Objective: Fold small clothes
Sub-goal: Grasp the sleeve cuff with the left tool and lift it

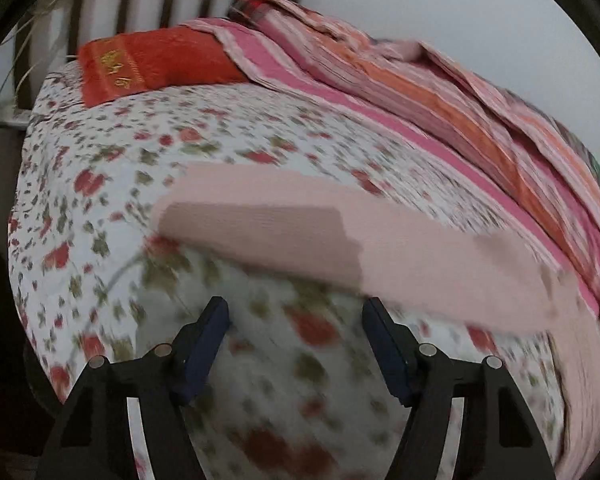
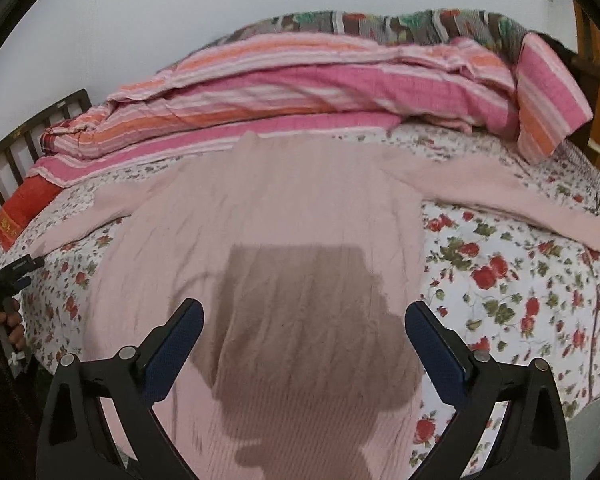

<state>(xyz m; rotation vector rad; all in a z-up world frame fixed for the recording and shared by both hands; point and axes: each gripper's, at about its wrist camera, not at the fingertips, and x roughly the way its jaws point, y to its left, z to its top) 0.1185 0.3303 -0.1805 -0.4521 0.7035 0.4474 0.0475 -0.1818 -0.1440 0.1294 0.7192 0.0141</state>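
- Two grippers hover over the floral bedspread, both spread wide and gripping nothing.
- Pink sweater lies flat on that bedspread, sleeves out sideways, body running away from the right gripper.
- Left gripper sits just short of one sleeve, likely nearer it.

Both grippers spread wide, holding nothing

Left gripper hovers beside the sweater; right gripper hangs above its body.
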